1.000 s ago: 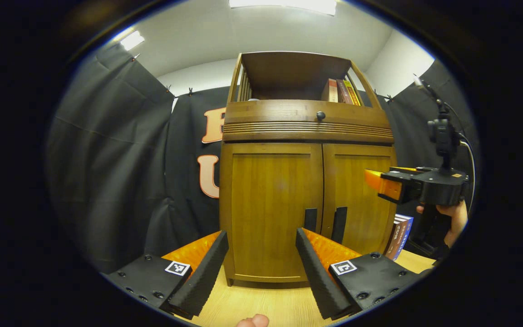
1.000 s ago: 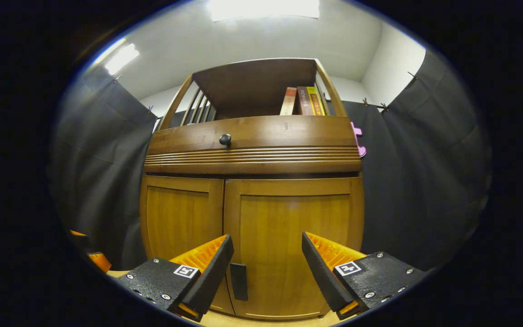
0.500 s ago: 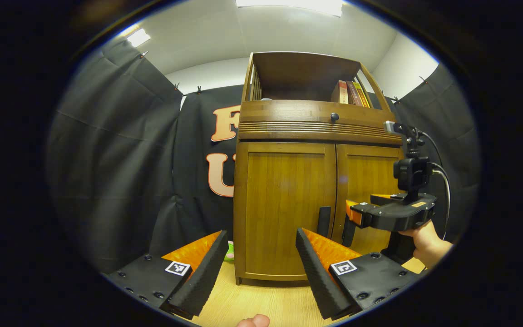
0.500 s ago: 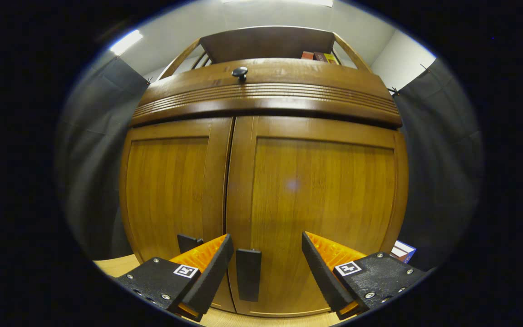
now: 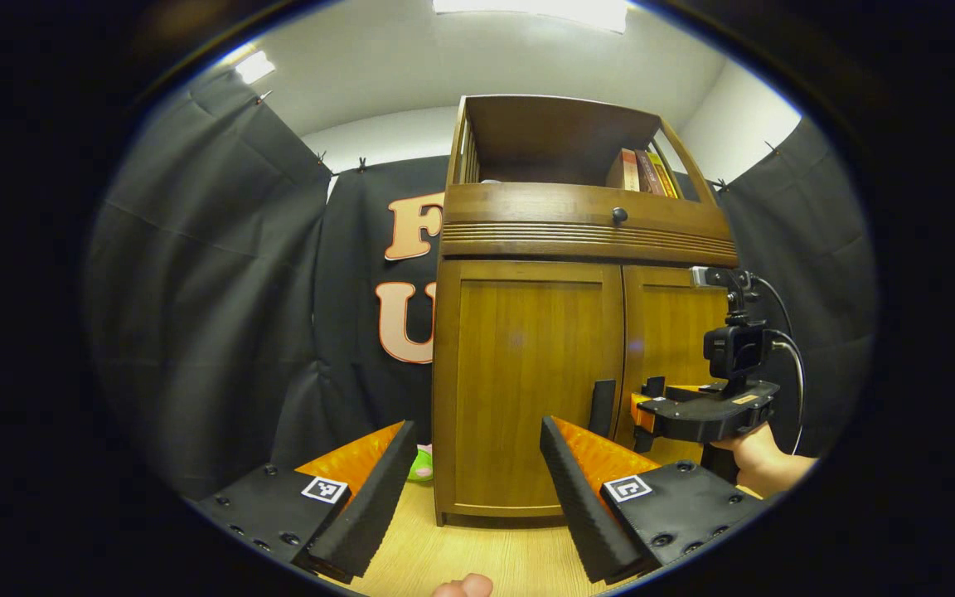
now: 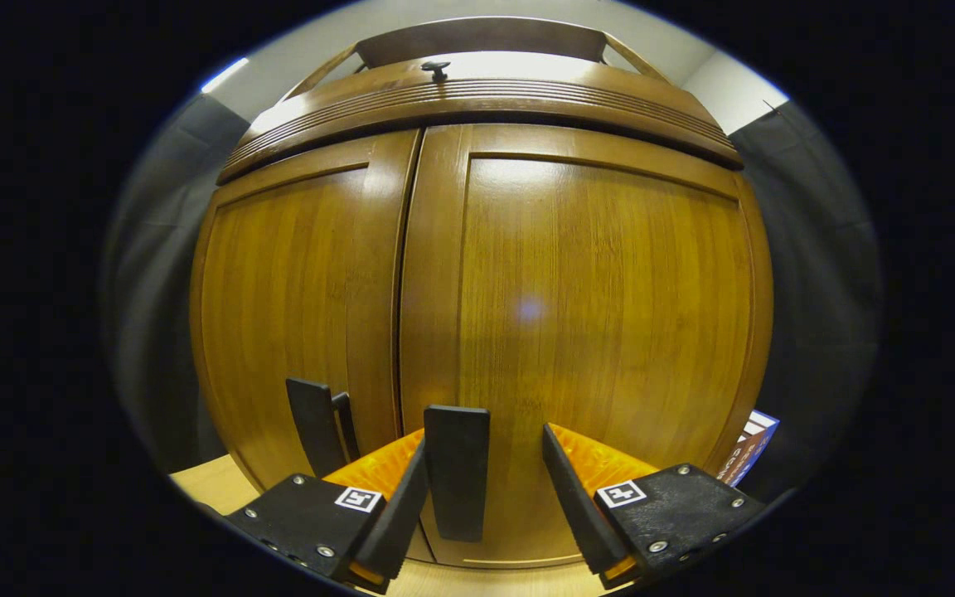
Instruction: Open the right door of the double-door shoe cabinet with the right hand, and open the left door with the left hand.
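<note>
Two shoe cabinet [image 5: 527, 373] doors closed; right gripper [image 6: 484, 489] spread around right door handle [image 6: 456, 468], contact unclear; left gripper [image 5: 477, 489] held wide, well back.

Left view farther back; both face the cabinet [image 5: 577, 332].

The left claw [image 5: 473, 489] hangs level with its fingers spread wide, while farther right a bare hand [image 5: 755, 464] grips the right claw [image 6: 484, 489], held level, its fingers parted around a flat vertical black door handle [image 6: 456, 481].
</note>
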`<state>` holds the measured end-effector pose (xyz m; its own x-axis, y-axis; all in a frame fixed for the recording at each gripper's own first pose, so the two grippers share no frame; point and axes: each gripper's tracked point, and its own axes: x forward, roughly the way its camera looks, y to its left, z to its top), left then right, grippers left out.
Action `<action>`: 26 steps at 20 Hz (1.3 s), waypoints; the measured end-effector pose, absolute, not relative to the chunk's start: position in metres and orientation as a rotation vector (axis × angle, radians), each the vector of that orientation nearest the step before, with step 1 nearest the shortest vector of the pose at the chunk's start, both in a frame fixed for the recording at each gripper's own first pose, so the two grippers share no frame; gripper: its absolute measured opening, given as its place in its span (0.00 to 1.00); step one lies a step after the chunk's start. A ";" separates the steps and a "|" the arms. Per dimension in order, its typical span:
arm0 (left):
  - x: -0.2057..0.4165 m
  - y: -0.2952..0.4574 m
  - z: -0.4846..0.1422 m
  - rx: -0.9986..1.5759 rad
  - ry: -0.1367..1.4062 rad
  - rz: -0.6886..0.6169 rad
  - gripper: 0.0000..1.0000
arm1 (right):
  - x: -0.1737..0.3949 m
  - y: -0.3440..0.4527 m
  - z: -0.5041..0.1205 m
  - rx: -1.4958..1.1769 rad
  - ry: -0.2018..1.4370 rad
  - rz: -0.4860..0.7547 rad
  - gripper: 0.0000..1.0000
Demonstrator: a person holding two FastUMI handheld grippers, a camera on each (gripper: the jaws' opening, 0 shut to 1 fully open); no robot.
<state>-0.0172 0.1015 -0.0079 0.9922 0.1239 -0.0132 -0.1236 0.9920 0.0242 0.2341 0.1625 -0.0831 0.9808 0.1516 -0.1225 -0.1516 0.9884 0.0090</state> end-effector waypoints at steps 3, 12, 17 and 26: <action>-0.014 0.109 -0.007 0.018 0.008 0.126 0.96 | 0.229 0.161 -0.087 0.023 0.125 0.166 0.52; -0.023 0.121 -0.005 0.021 0.011 0.122 0.96 | 0.229 0.181 -0.092 -0.002 0.159 0.234 0.31; -0.026 0.121 -0.001 0.037 0.004 0.139 0.99 | 0.222 0.179 -0.096 0.013 0.173 0.251 0.29; -0.033 0.100 -0.003 0.042 0.027 0.120 0.96 | 0.175 0.165 -0.101 0.019 0.176 0.287 0.29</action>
